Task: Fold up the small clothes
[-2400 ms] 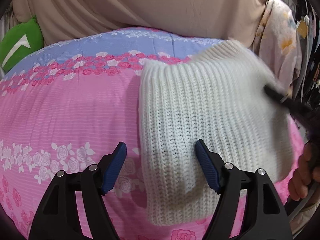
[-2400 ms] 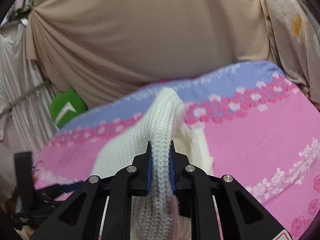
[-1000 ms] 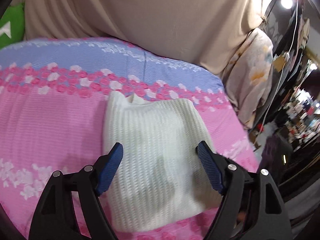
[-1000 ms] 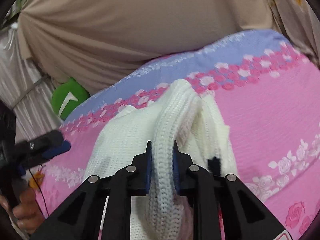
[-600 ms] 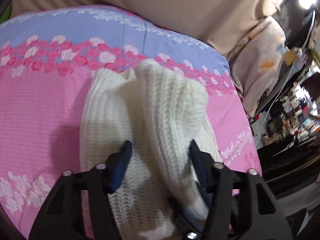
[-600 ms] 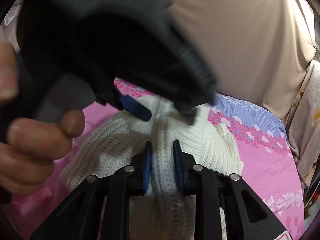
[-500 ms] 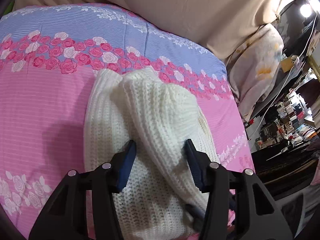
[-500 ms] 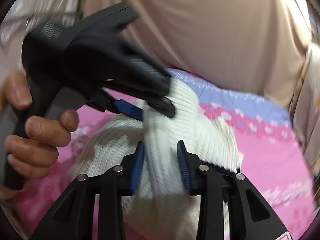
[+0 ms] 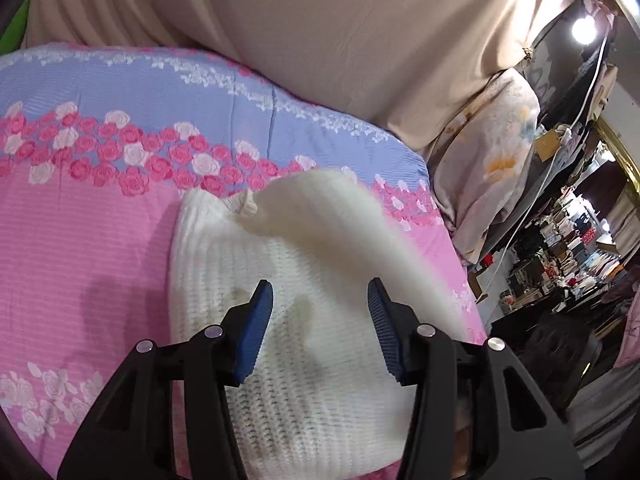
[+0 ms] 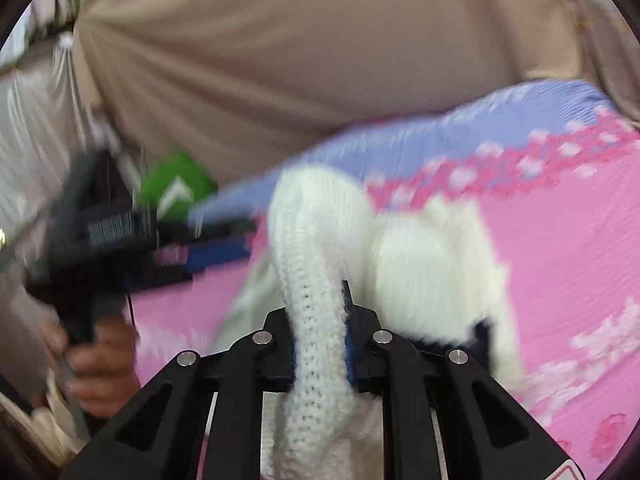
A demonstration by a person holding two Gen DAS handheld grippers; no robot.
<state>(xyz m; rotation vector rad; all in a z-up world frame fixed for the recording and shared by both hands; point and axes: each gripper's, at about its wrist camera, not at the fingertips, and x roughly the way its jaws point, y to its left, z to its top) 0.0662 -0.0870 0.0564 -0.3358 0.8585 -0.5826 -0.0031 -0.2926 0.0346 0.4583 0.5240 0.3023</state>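
We're mid-fold on the white knit garment (image 9: 280, 360), which lies on the pink & blue floral bedsheet (image 9: 80, 240), toward its right side, w/ a raised flap (image 9: 340, 216) arcing over it from the right.

Left first: the left gripper (image 9: 320, 320) hangs over the near half of the garment, pointing down & away at a slant. Its blue pads (image 9: 254, 332) stand half spread; the knit shows between them but neither pad presses on it, so it's holding nothing. In the right wrist view the same tool is a blurred dark shape at left w/ a hand (image 10: 96, 364) round its grip.

Right: the right gripper (image 10: 320, 320) has just been closing and is pinching a thick rolled edge of the knit, which rises from between the pads, arches up & drops to the far side. It points at a shallower slant than the left one.

Next move, as we judge it: carry that pinched edge across to the left, lay it flat on the rest, then let go. Left gripper prob. needs to pin the lower layer so it doesn't drag. The flap is blurred, so its exact edge we can't tell.
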